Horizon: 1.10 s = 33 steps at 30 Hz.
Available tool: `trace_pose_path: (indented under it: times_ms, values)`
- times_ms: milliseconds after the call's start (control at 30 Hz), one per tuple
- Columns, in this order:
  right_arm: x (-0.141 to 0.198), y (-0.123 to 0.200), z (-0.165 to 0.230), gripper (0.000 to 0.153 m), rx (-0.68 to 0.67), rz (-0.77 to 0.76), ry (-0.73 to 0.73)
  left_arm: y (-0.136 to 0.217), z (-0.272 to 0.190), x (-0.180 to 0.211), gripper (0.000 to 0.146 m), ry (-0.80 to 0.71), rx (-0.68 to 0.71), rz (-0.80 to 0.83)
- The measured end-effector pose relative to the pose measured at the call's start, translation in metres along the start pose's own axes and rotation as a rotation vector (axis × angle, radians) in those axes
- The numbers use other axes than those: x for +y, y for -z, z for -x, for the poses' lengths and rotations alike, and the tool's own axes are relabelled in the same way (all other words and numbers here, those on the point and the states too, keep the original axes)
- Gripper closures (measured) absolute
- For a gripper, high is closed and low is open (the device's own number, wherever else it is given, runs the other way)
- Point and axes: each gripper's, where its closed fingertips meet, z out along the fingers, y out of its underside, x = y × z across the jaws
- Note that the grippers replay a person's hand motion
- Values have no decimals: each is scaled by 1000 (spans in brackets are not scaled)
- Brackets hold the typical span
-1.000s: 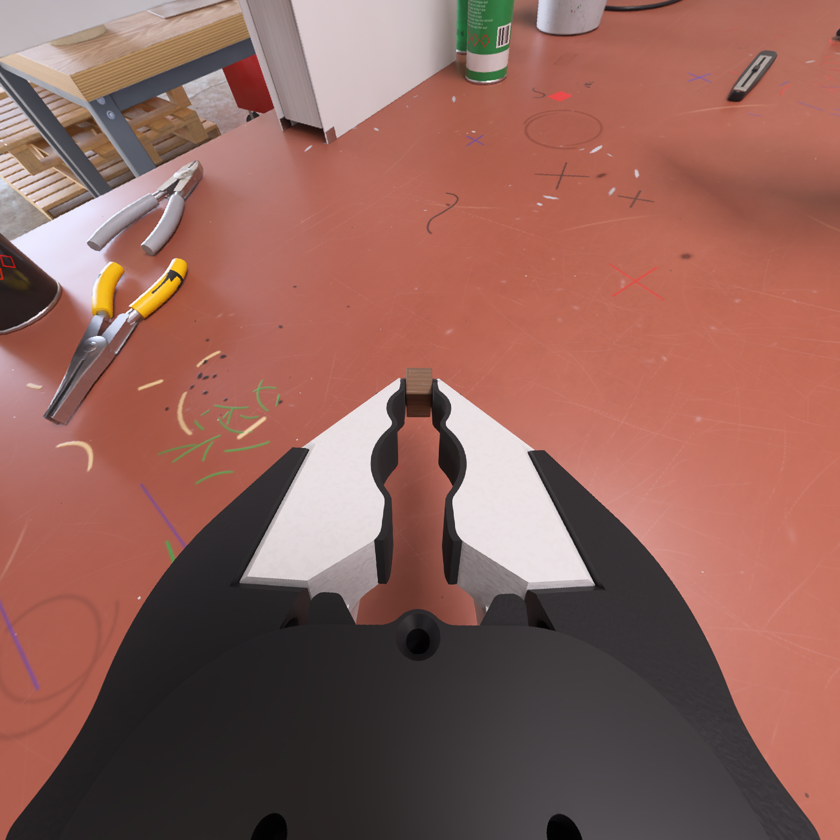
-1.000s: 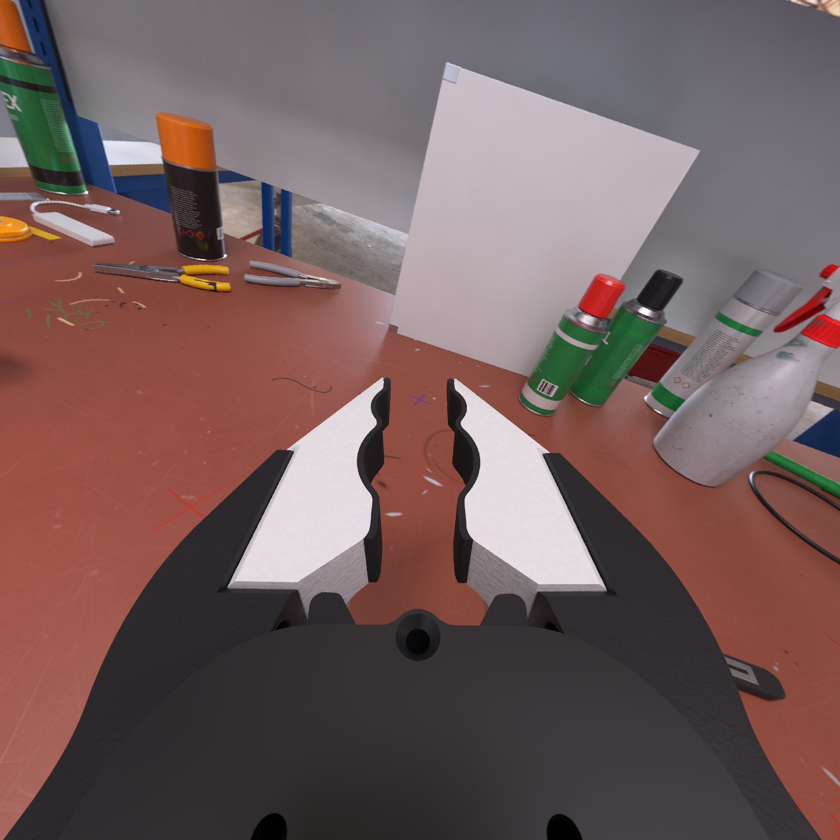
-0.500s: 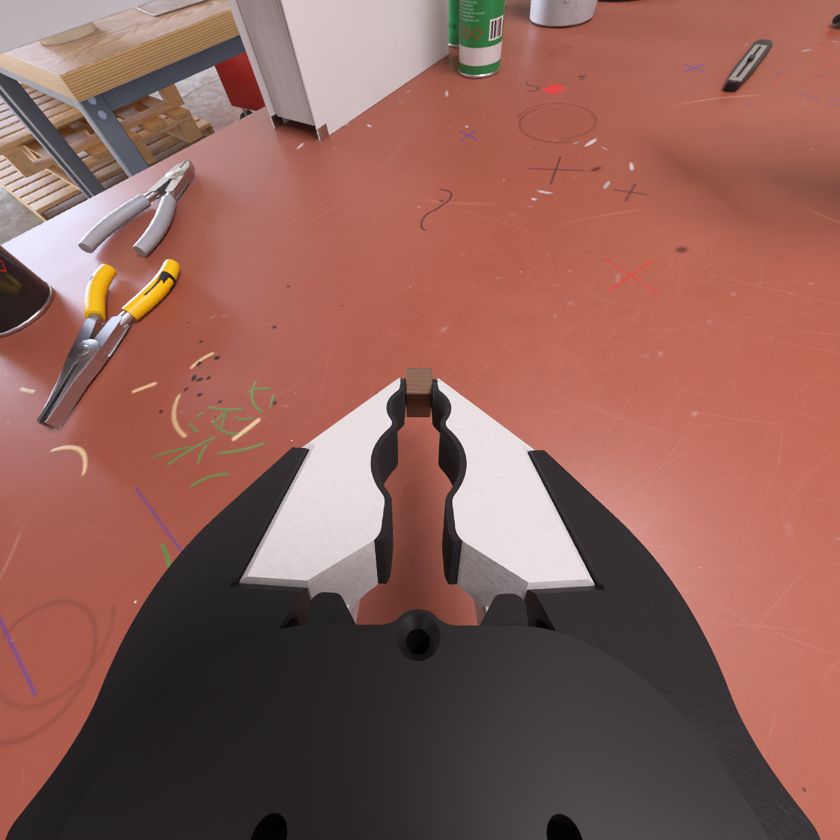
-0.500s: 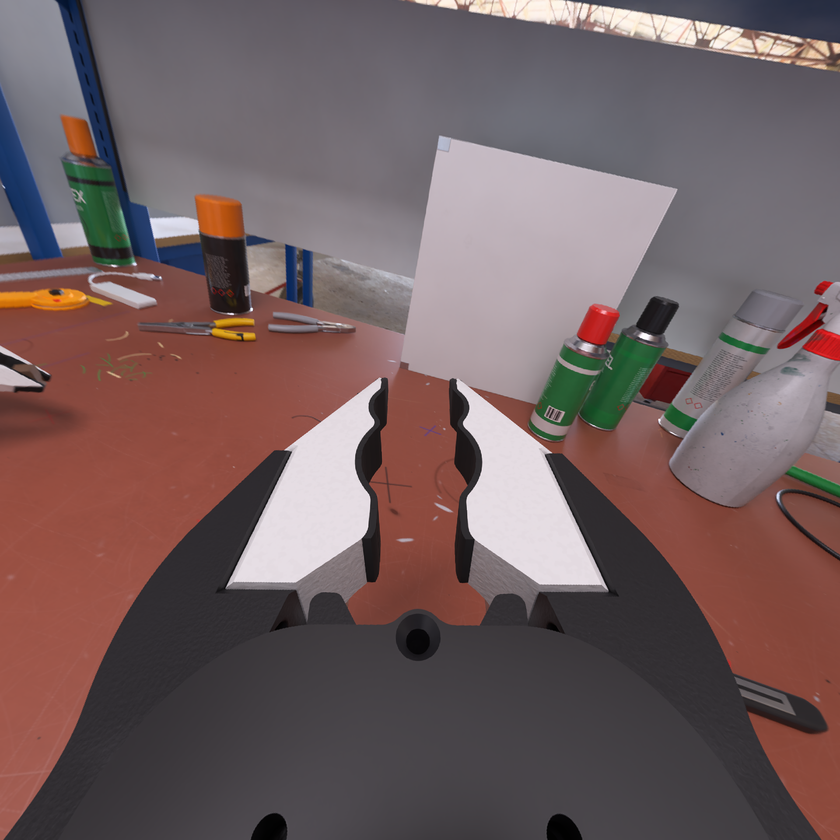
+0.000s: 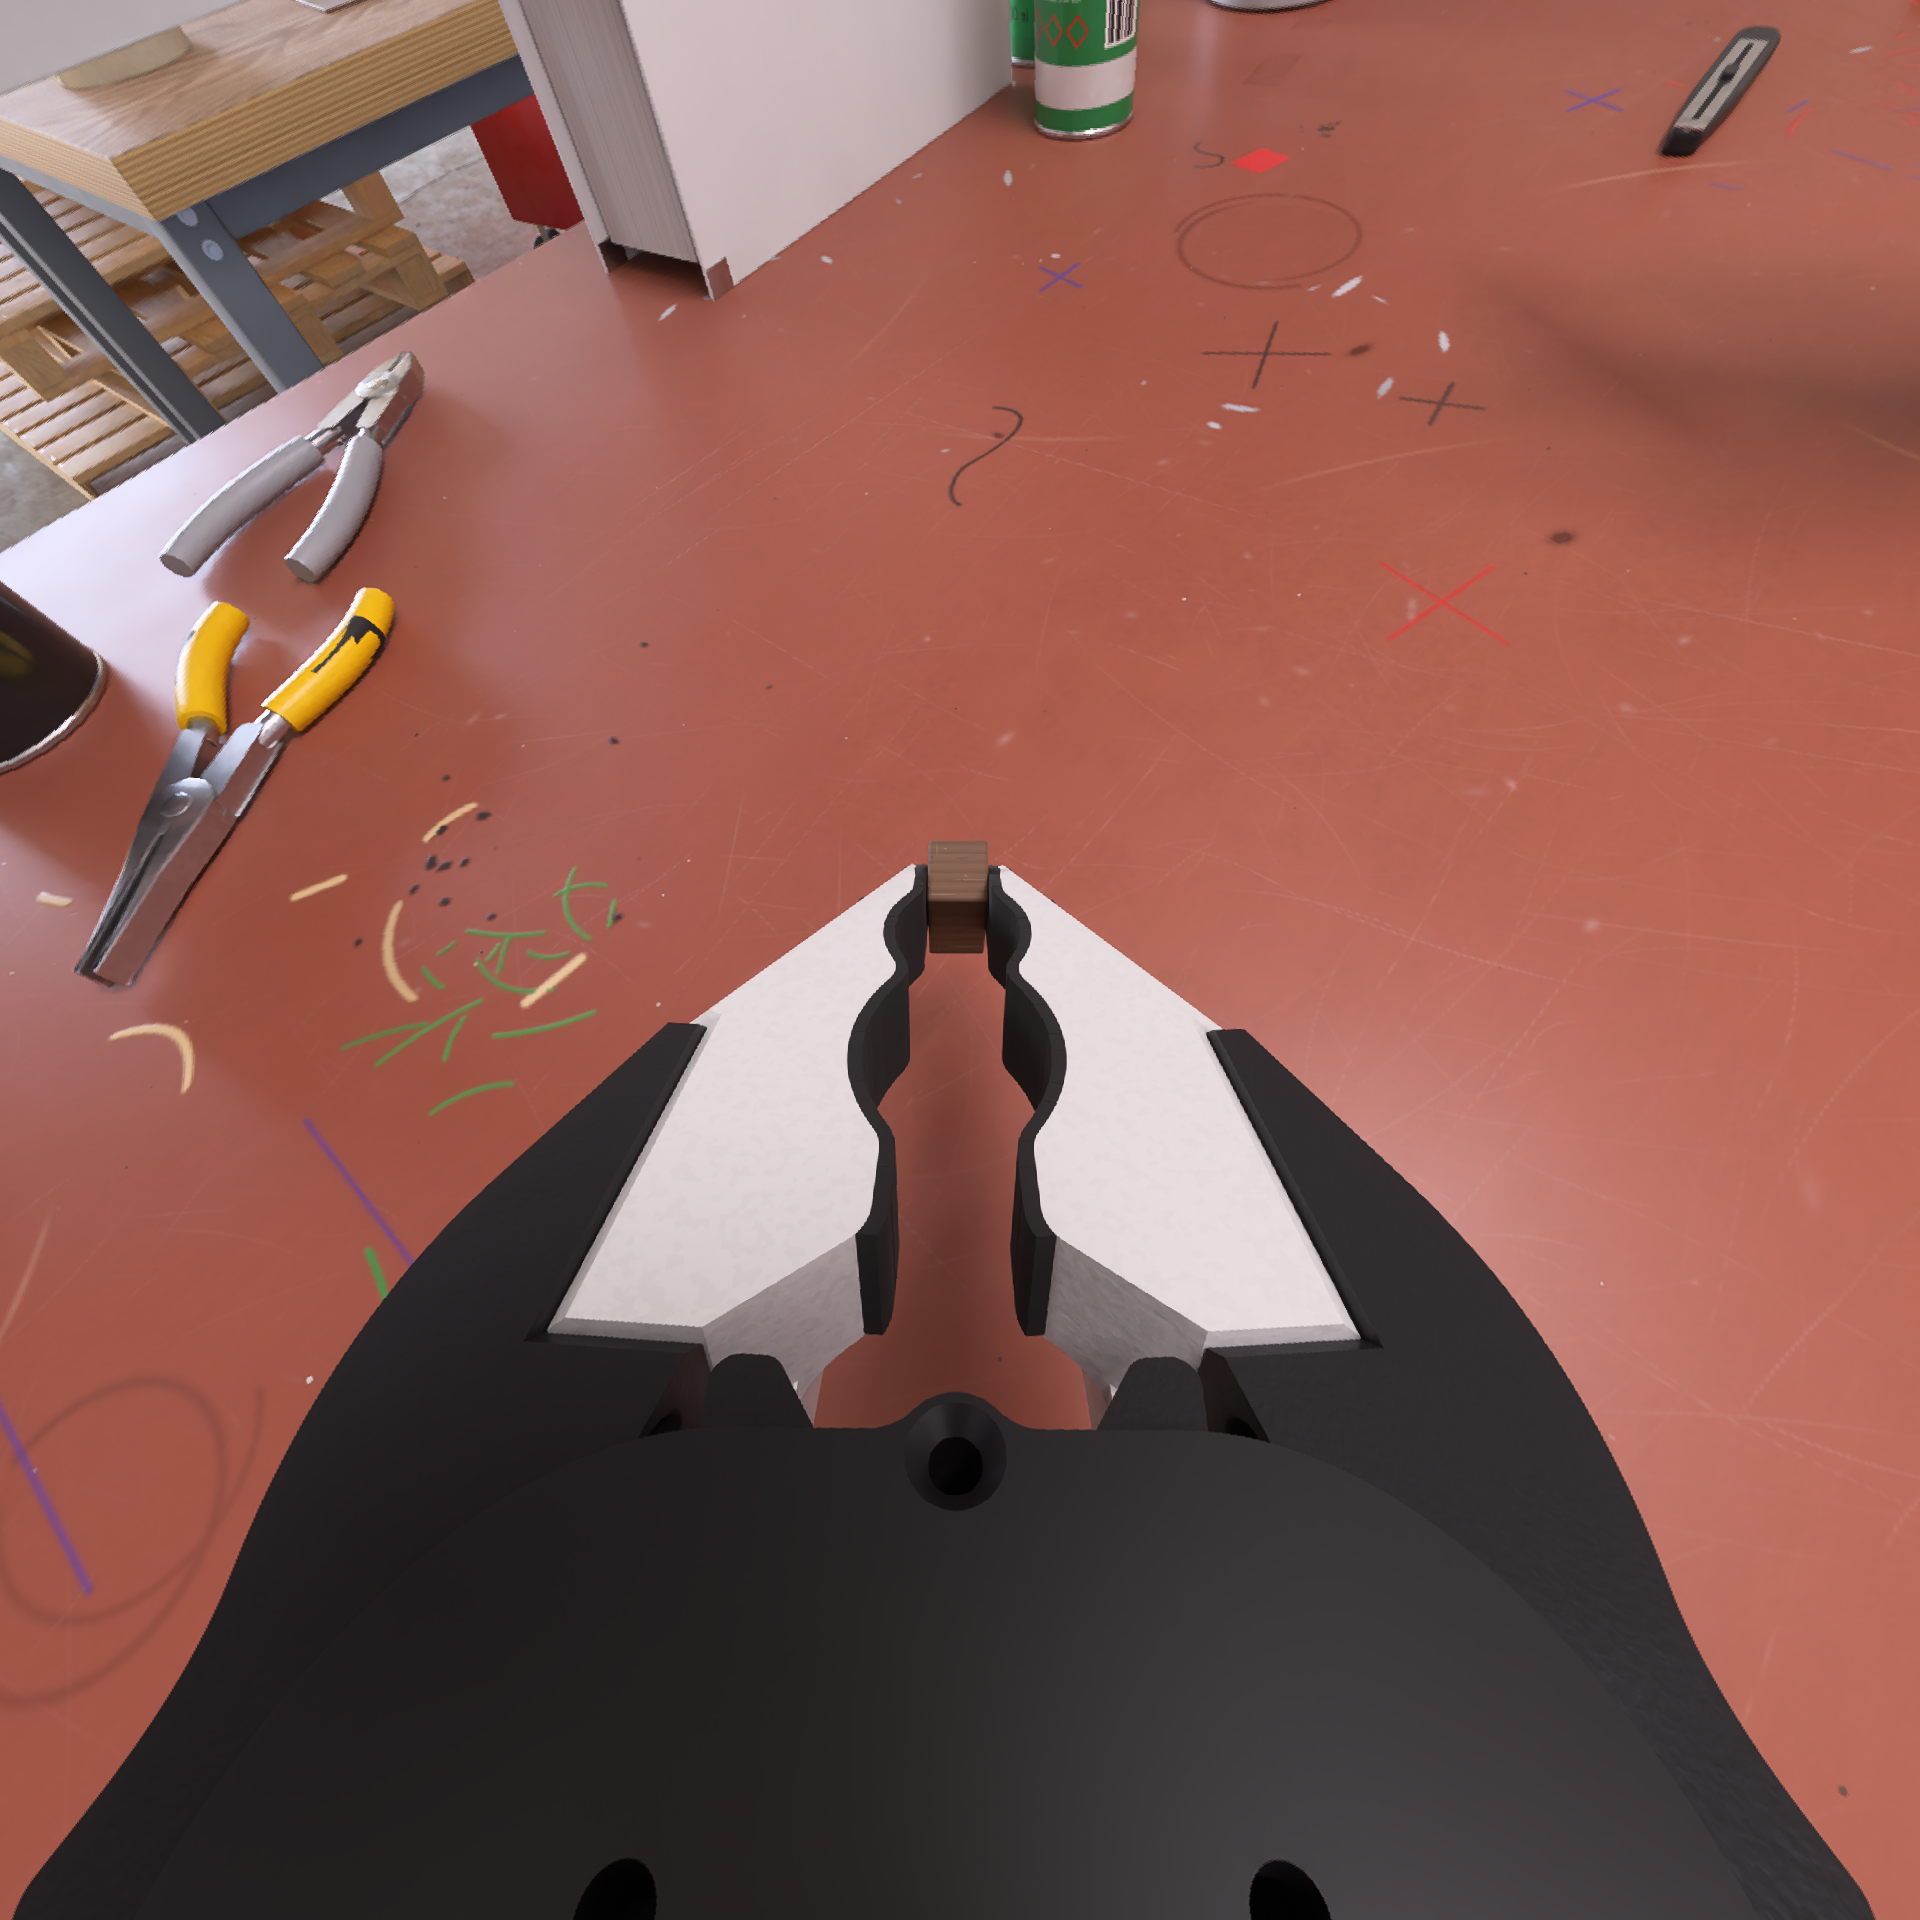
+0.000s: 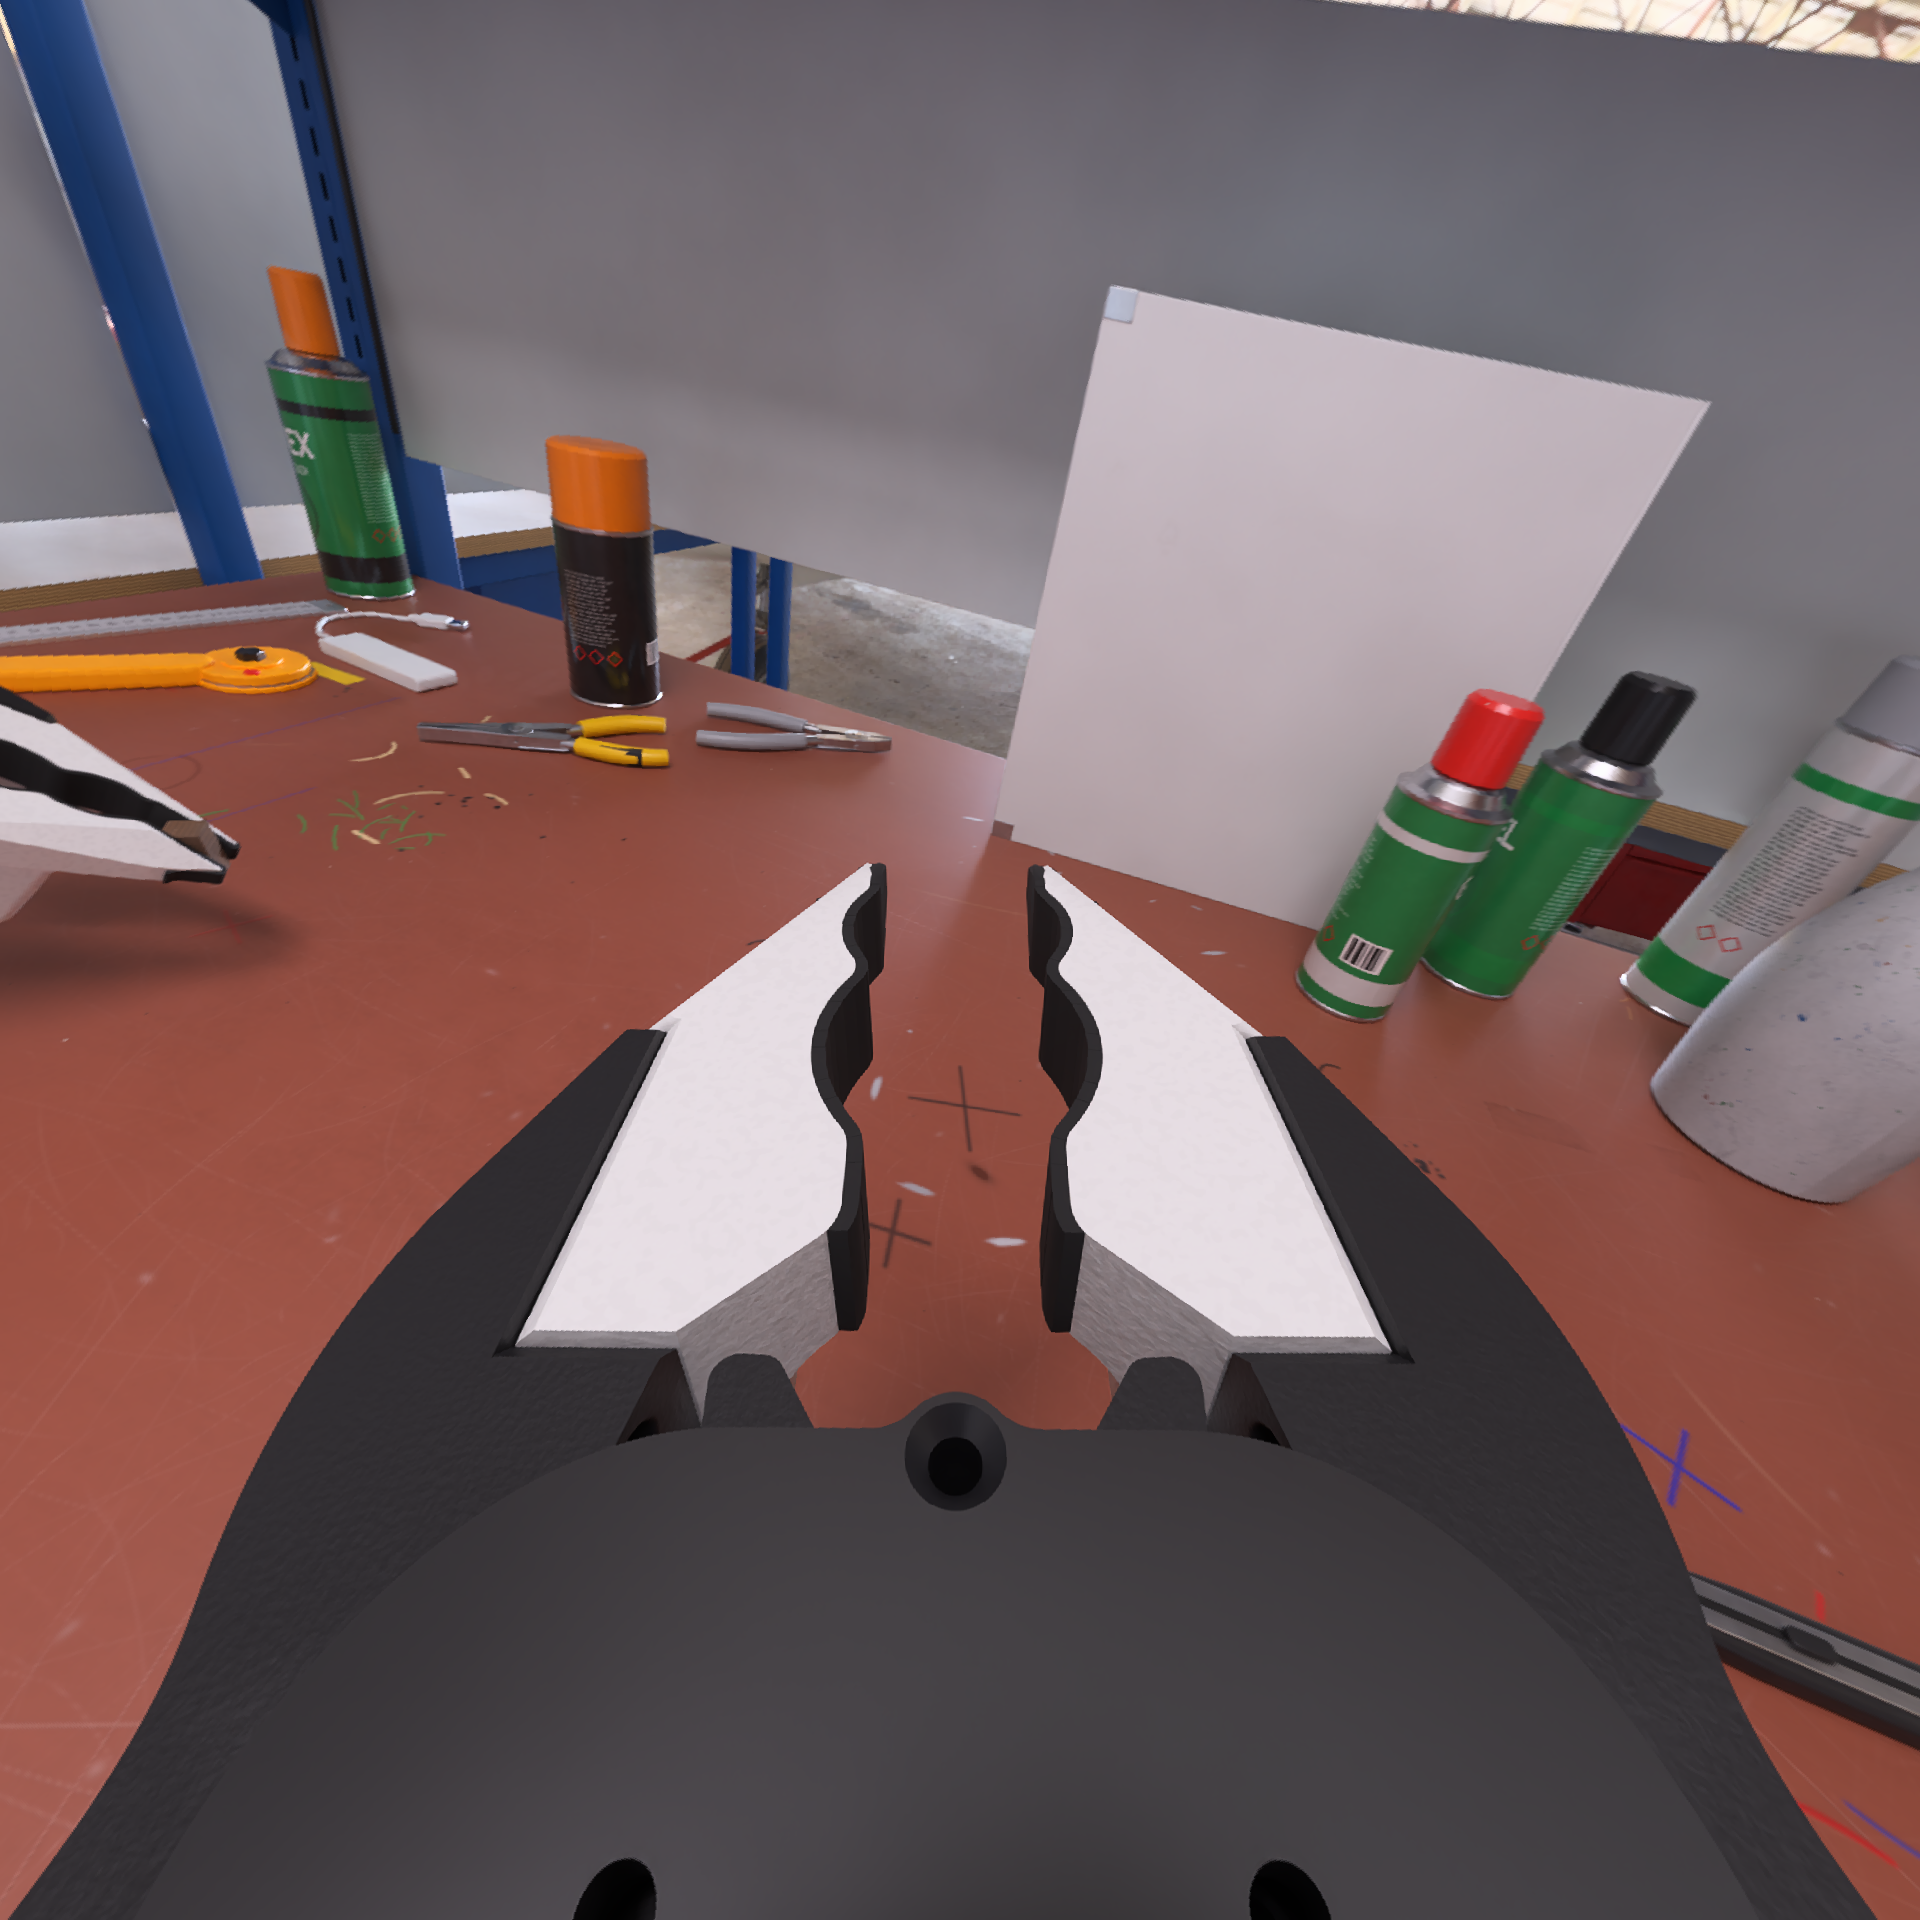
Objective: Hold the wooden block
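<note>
In the left wrist view, the left tongs (image 5: 957, 902) are closed on one small wooden block (image 5: 957, 894), pinched at the very fingertips and held above the red tabletop (image 5: 1351, 831). To the left lie two pairs of pliers: one with grey handles (image 5: 296, 473), one with yellow handles (image 5: 223, 758), well apart from the block. A scatter of green and tan wire clippings (image 5: 468, 966) lies between the pliers and the tongs. At the far edge stand one white board (image 5: 790, 114) and one green can (image 5: 1084, 62); one dark utility knife (image 5: 1720, 88) lies at the upper right

In the right wrist view, the right tongs (image 6: 956, 904) are open with a clear gap between the fingers, holding nothing, above pen crosses on the tabletop (image 6: 416, 1039). The left tongs (image 6: 197, 847) show at the left edge, off the surface, the block (image 6: 190, 831) a brown speck at their tip. Two orange-capped cans (image 6: 605, 571) stand at the back left, near one orange cutter (image 6: 156, 670). To the right of the white board (image 6: 1340, 603), two green cans, red-capped (image 6: 1413, 862) and black-capped (image 6: 1553, 842), lean side by side
</note>
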Motion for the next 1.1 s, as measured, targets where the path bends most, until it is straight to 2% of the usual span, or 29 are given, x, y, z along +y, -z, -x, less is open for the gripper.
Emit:
trace_pose_path:
  times_ms: [567, 1100]
  values:
    - [17, -14, 31, 125, -92, 57, 6, -2, -2, 3, 136, -14, 6, 22]
    - [25, -19, 36, 123, -105, 84, 6, -3, -5, 4, 136, -36, 3, 35]
